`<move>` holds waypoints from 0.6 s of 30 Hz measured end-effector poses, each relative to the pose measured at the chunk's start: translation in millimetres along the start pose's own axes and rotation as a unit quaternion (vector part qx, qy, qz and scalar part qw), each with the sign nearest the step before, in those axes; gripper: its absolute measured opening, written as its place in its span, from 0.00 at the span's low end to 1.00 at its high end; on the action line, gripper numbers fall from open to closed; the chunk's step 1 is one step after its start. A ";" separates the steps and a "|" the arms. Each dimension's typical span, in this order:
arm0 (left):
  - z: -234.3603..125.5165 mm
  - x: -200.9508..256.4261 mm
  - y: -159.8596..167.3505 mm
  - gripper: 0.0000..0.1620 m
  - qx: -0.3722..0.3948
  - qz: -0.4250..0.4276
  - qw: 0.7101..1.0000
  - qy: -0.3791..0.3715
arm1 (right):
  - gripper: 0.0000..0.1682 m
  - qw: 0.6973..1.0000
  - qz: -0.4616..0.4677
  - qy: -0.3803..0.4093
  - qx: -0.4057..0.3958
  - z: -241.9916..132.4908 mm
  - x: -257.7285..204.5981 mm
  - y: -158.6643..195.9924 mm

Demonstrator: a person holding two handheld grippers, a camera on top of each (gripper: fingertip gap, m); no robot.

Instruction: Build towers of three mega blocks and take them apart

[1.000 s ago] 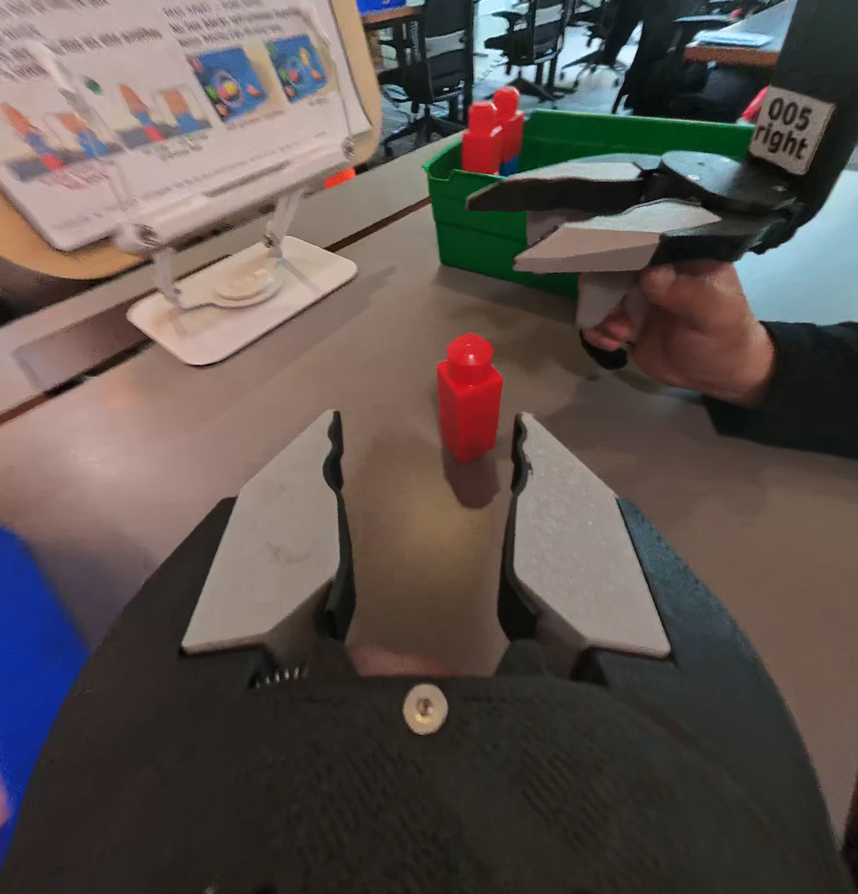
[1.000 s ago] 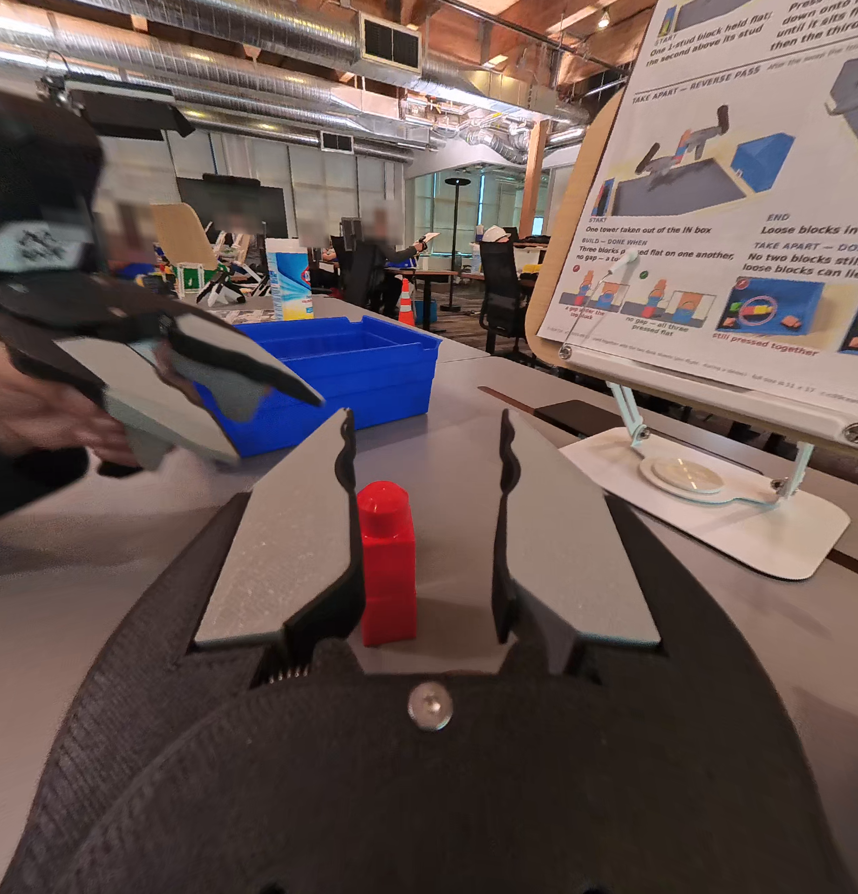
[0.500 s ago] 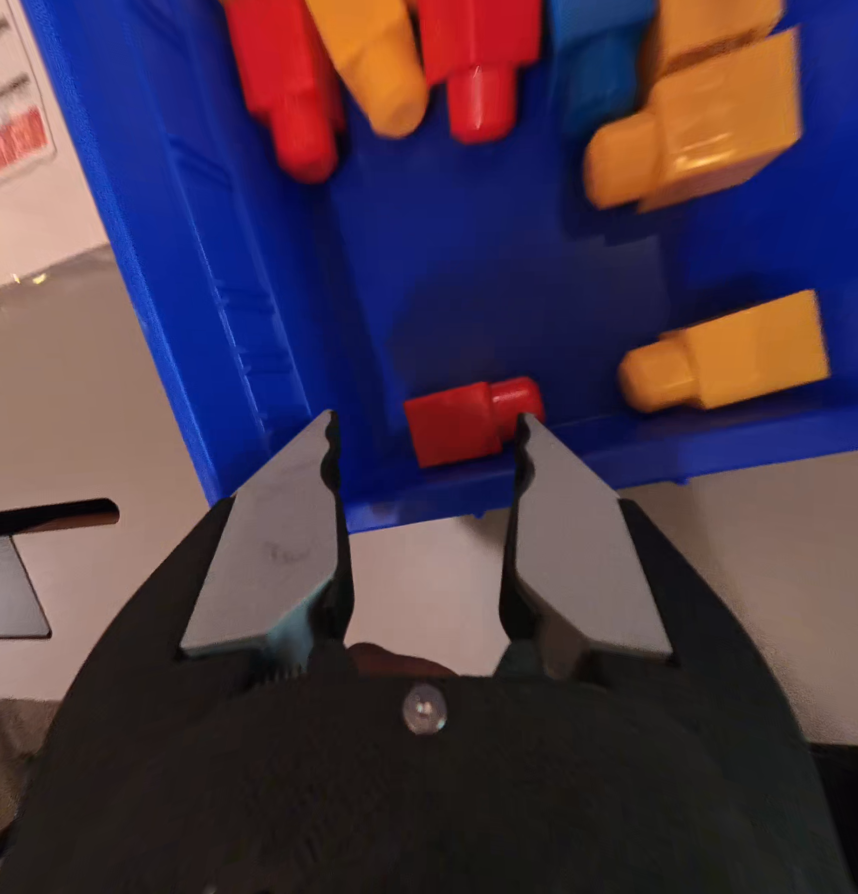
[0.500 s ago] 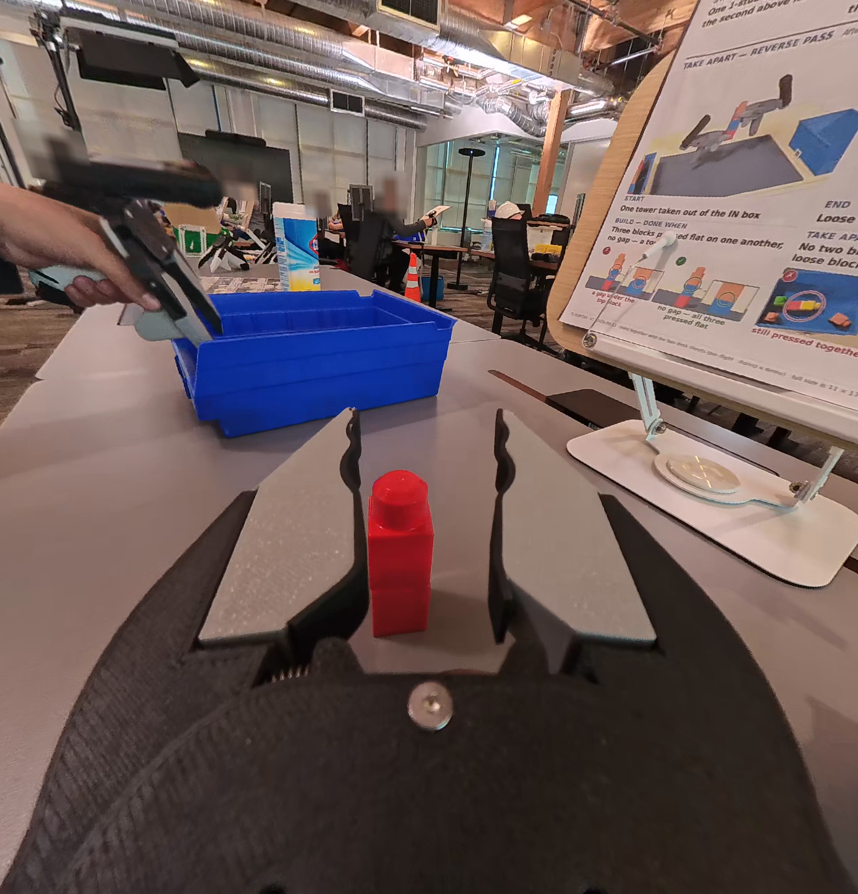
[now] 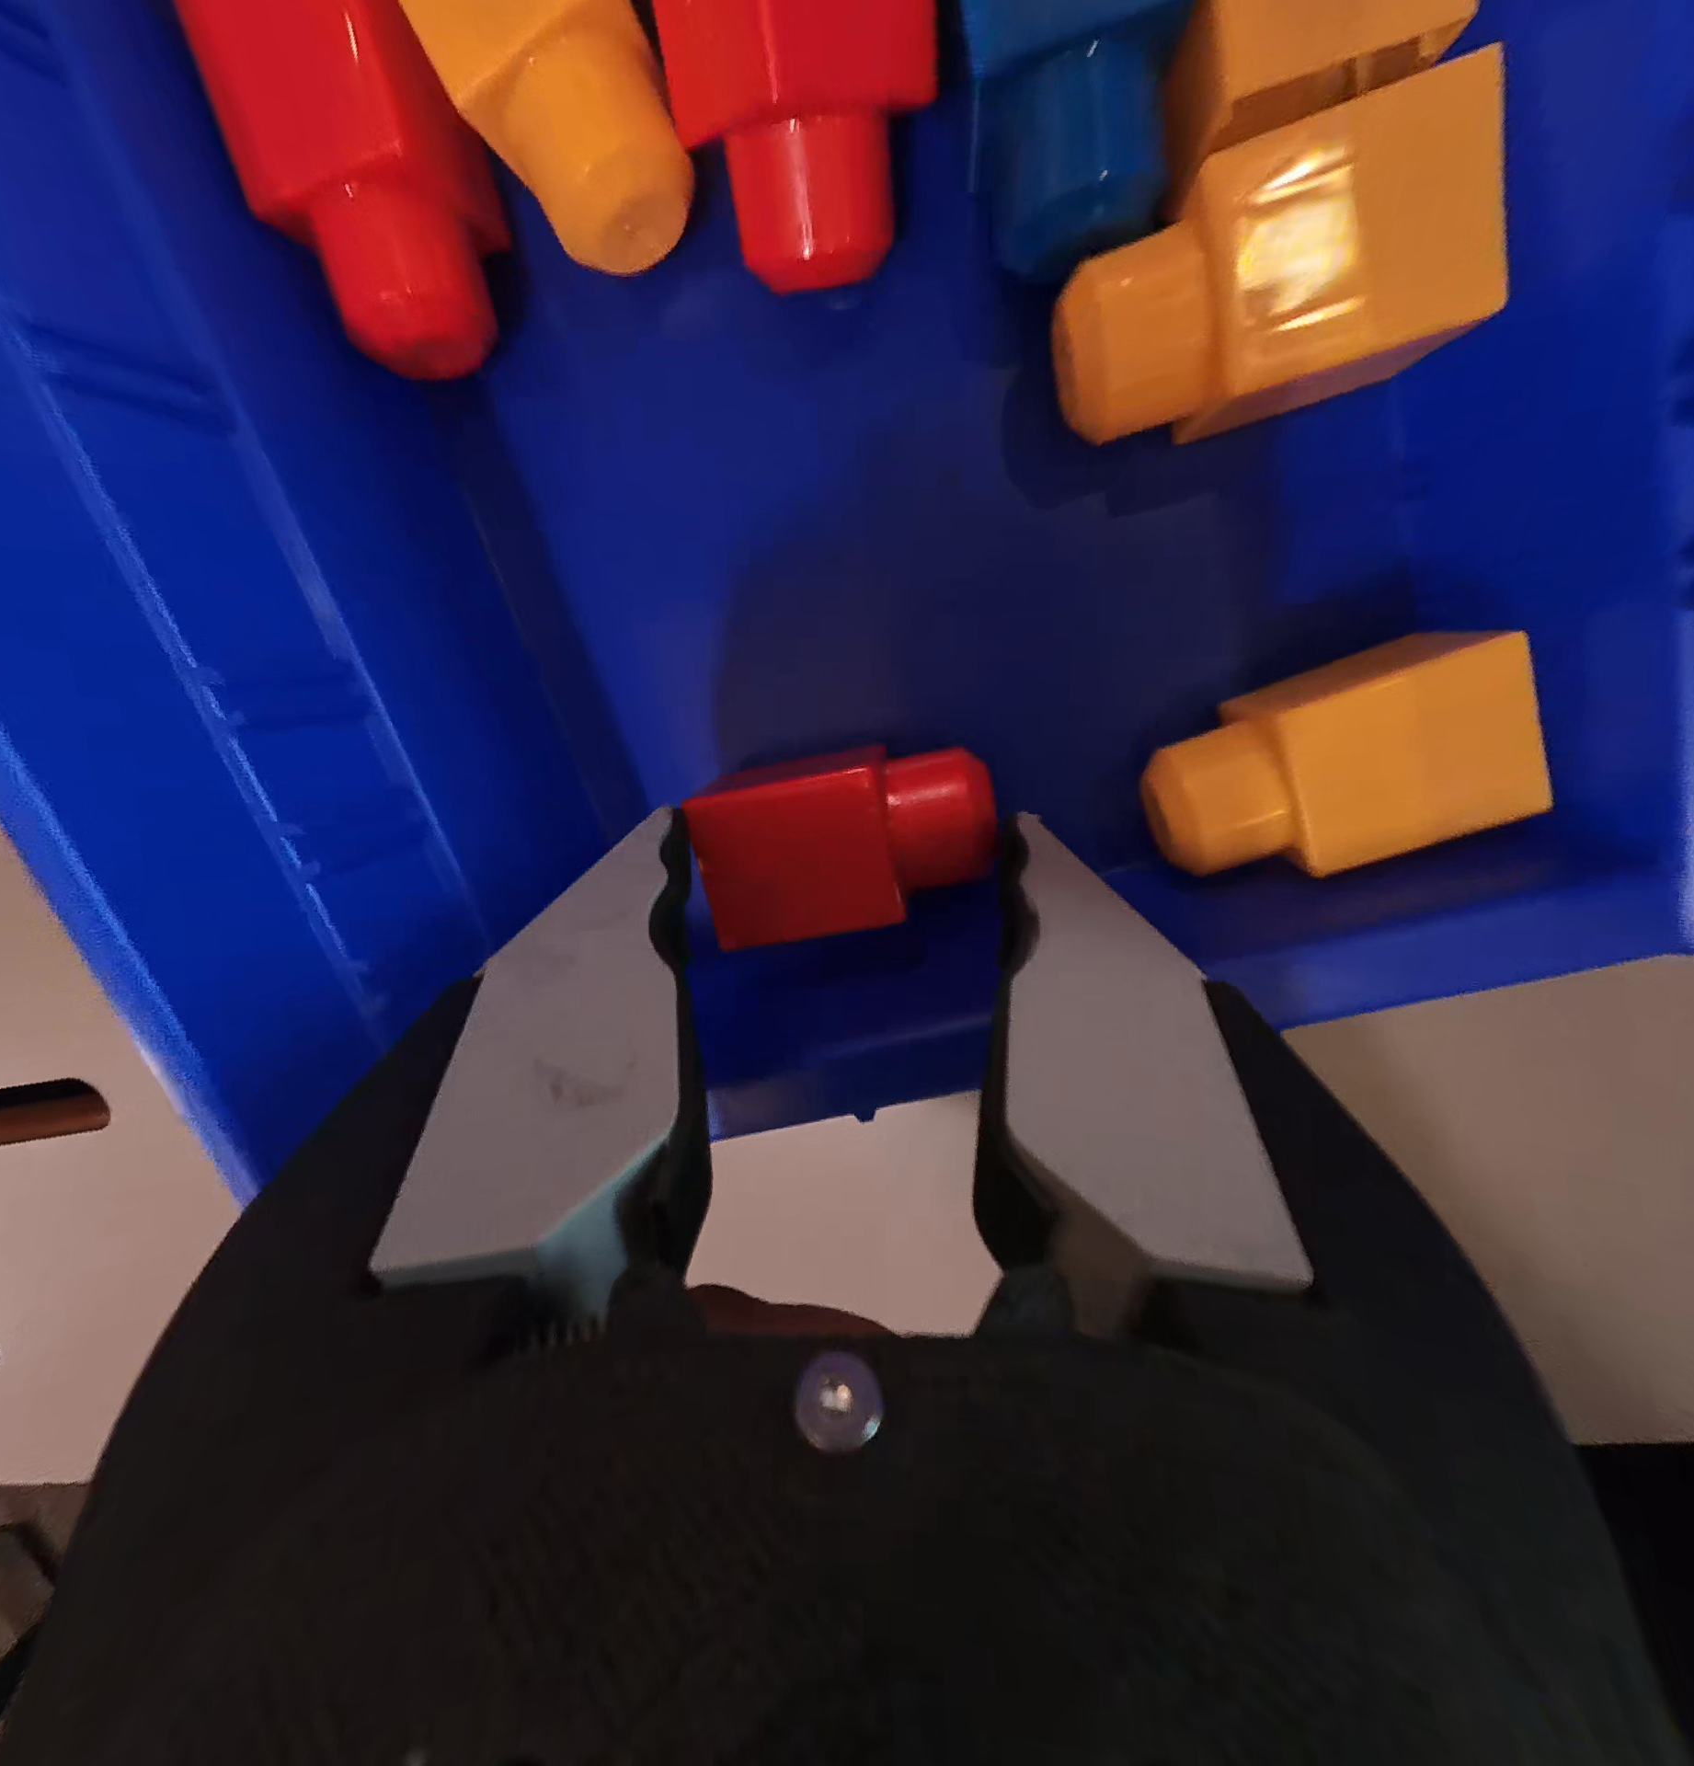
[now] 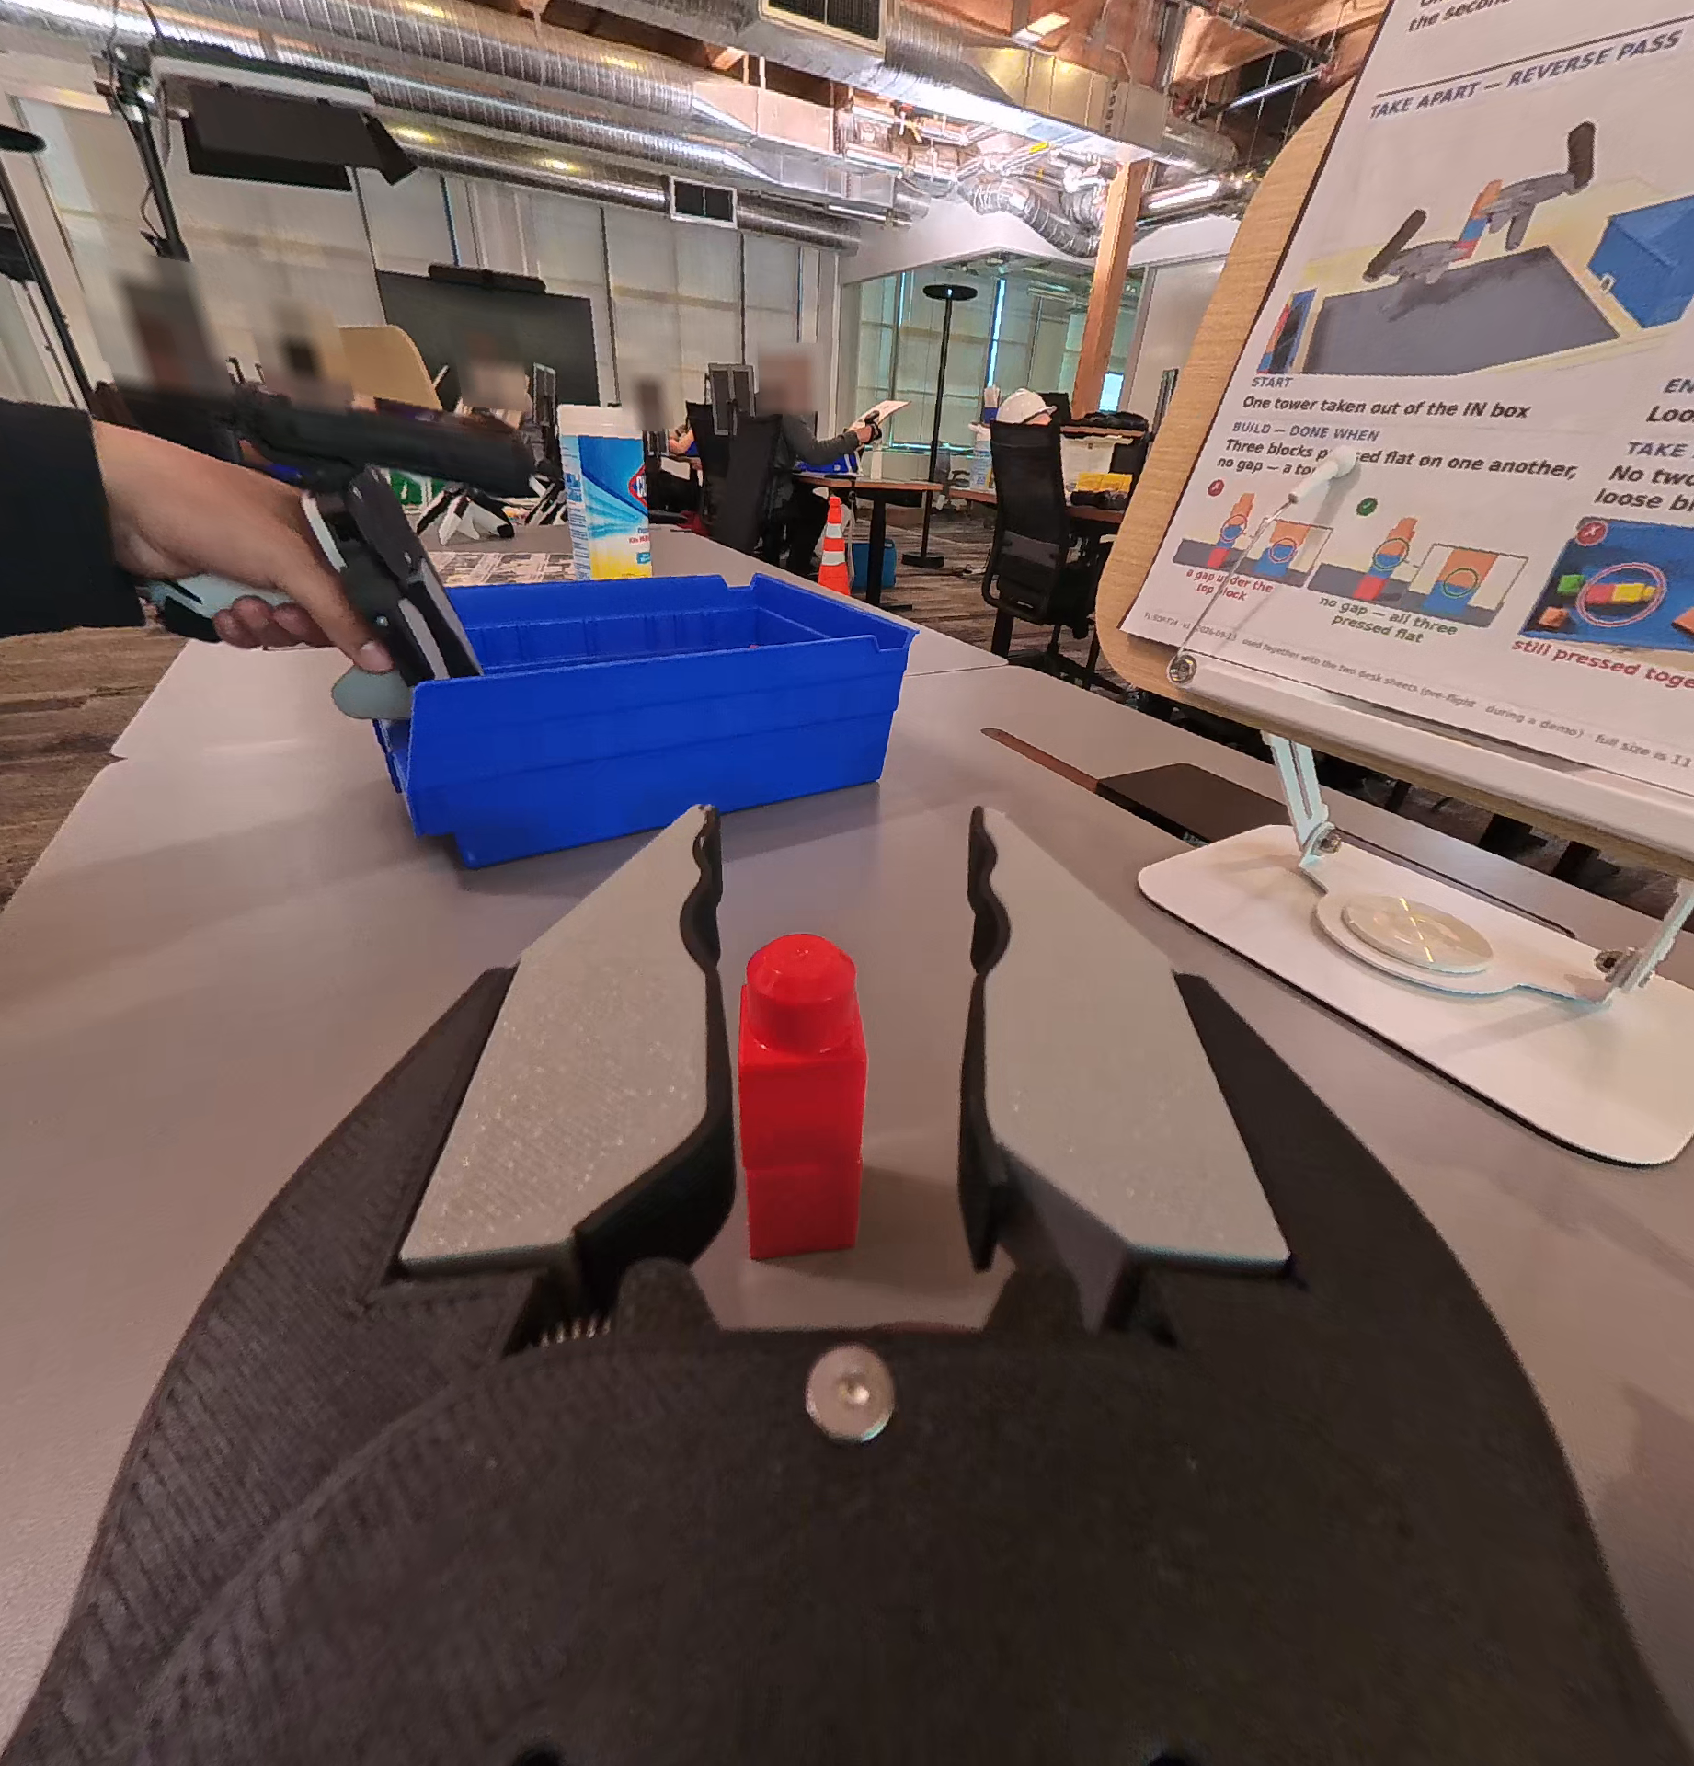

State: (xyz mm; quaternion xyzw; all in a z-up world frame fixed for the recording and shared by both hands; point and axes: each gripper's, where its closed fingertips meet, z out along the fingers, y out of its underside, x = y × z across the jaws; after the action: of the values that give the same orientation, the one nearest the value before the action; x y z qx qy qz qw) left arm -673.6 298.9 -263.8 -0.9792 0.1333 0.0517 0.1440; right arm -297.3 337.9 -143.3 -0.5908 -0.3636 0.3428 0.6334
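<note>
A red tower of two stacked blocks (image 6: 803, 1099) stands upright on the grey table between the open jaws of my right gripper (image 6: 841, 831); neither finger touches it. My left gripper (image 5: 838, 836) is open and points down into the blue bin (image 5: 251, 764), its tips on either side of a small red block (image 5: 805, 850) that lies on its side on the bin floor. The left gripper also shows in the right wrist view (image 6: 413, 612), dipped into the bin (image 6: 652, 707). Other loose red, orange and blue blocks lie in the bin, such as an orange one (image 5: 1350, 755).
A white stand (image 6: 1455, 965) holding an instruction sheet (image 6: 1493, 382) sits on the table at the right. A wipes canister (image 6: 604, 506) stands behind the bin. Chairs and desks fill the room beyond. One gripper's finger ends stand about 40 cm off the other's.
My left gripper swung from the red tower over to the blue bin and lowered until its tips flank the small red block. My right gripper stayed open around the tower, moving slightly.
</note>
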 end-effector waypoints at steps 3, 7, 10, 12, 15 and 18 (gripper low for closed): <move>-19.4 -2.4 -14.2 0.39 0.039 0.008 0.999 -0.004 | 0.29 1.000 -0.003 -0.003 -0.003 0.6 -1.7 0.7; -76.4 6.1 -56.2 0.39 0.166 0.006 0.986 0.012 | 0.29 1.000 0.002 -0.011 0.005 0.1 -3.4 -3.5; -144.0 45.2 -105.8 0.39 0.337 0.005 0.938 0.075 | 0.30 0.999 0.025 -0.034 0.019 -1.5 -7.7 -11.0; -186.4 90.8 -130.4 0.39 0.434 0.017 0.889 0.147 | 0.32 0.997 0.038 -0.057 0.026 -2.5 -13.5 -16.3; -203.8 180.3 -143.5 0.39 0.463 0.080 0.839 0.274 | 0.32 0.996 0.033 -0.077 0.018 -1.8 -20.7 -16.1; -198.5 263.0 -146.6 0.39 0.441 0.118 0.788 0.414 | 0.33 0.997 -0.001 -0.075 0.022 -4.3 -25.0 -20.2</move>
State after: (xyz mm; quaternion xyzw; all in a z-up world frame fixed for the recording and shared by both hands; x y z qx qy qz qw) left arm -368.5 310.8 -71.9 -0.7134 0.3033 -0.4065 0.4836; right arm -305.9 312.8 -124.7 -0.5490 -0.4031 0.3930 0.6177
